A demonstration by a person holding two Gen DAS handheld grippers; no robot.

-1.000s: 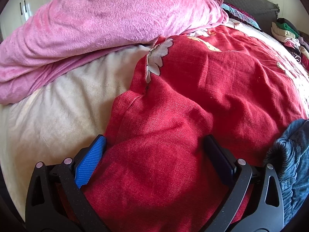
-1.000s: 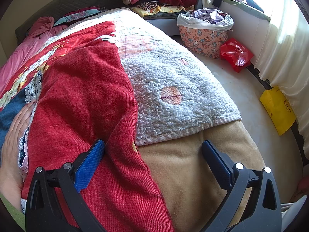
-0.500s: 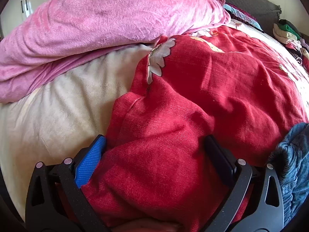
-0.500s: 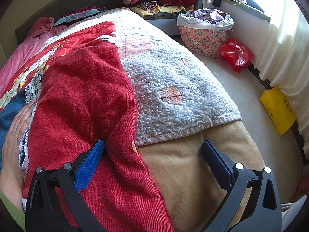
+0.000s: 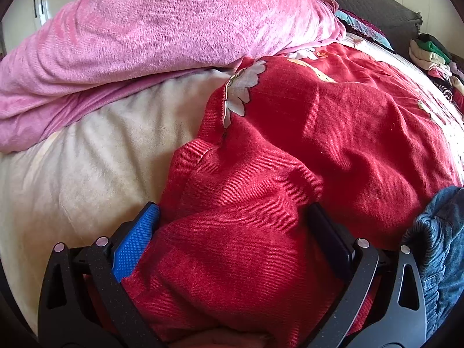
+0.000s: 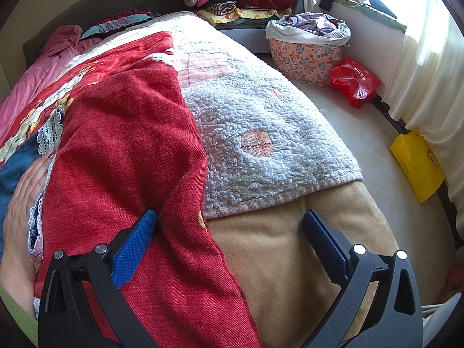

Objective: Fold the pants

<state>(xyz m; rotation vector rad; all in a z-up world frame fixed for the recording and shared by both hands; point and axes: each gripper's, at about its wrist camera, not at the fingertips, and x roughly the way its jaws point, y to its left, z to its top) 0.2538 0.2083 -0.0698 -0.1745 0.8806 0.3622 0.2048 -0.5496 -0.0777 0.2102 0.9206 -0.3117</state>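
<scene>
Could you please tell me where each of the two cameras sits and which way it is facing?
Left wrist: on the left gripper, low over the bed, facing the pink blanket; its own fingers show.
Right wrist: on the right gripper, facing the white towel and laundry basket; its fingers and a hand show.
Shared: the red pants between open fingers.

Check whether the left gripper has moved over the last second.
Yes, slightly. The left gripper has eased forward over the red pants: the pink blanket now sits higher in its view.
</scene>
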